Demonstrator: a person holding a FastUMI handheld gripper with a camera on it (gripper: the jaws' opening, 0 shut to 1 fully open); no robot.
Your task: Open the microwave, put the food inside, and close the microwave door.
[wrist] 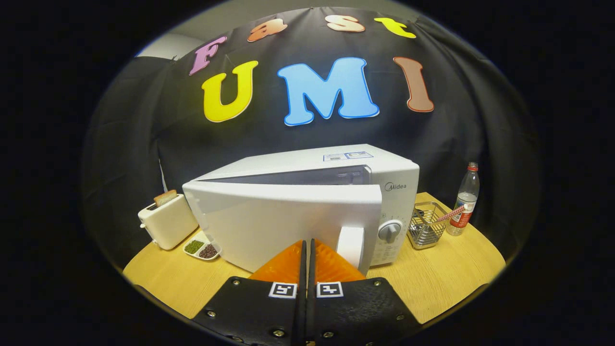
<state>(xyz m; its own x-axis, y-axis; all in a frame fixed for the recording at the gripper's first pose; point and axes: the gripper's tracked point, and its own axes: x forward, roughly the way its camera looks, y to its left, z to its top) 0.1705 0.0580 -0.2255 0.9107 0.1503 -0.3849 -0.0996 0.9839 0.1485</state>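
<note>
A white microwave (336,166) stands on the wooden table (447,274). Its door (288,221) hangs ajar, swung a little way out toward me, and a dark gap shows along the top. The door handle (350,245) is a white bar at the door's right edge. My gripper (307,245) is shut, its orange fingers (288,264) pressed together with nothing between them. The tips are at the lower front of the door, just left of the handle. The microwave's inside is hidden behind the door.
A white toaster (168,221) with a slice of bread (165,197) stands left of the microwave, with a small divided dish (202,248) beside it. Right of the microwave are a wire basket (427,223) holding a striped straw and a plastic bottle (465,202).
</note>
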